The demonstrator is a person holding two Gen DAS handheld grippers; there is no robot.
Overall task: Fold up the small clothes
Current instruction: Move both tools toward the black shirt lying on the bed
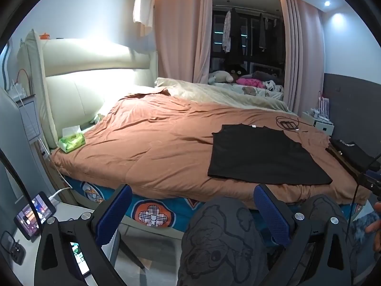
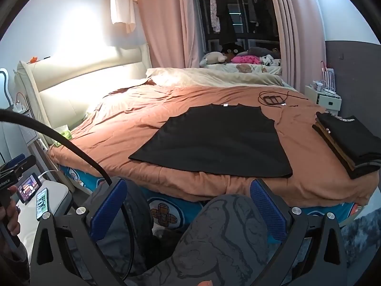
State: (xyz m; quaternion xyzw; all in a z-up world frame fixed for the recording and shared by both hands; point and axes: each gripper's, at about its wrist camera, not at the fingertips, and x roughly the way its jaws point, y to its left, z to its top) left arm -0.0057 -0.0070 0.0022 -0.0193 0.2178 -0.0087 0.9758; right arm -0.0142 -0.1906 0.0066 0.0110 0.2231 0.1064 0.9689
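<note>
One black garment (image 2: pixel 214 140) lies spread flat on the orange-brown duvet (image 2: pixel 133 119), near the duvet's front edge and right of its middle, with its neckline turned toward the far side and a small white tag showing there. To the right of this garment, at the duvet's right edge and apart from it, stands one stack of folded clothes (image 2: pixel 350 143), dark pieces on top and a brown layer showing at the side. Behind the garment, toward the far side of the duvet, lies one coil of dark cable with a small dark device (image 2: pixel 273 100). Far to the garment's left, at the duvet's corner near the headboard, sits one green tissue pack (image 1: pixel 71 141). Two grippers are in view, both in front of the garment and off the bed, above the person's knees in grey patterned trousers (image 1: pixel 214 238). The left gripper (image 1: pixel 193 214) has its two blue-padded fingers spread wide with nothing between them. The right gripper (image 2: pixel 188 211) is likewise spread wide and empty. Left of the bed, two phones with lit screens (image 2: pixel 35 195) rest on a white side table (image 2: pixel 59 191).
</note>
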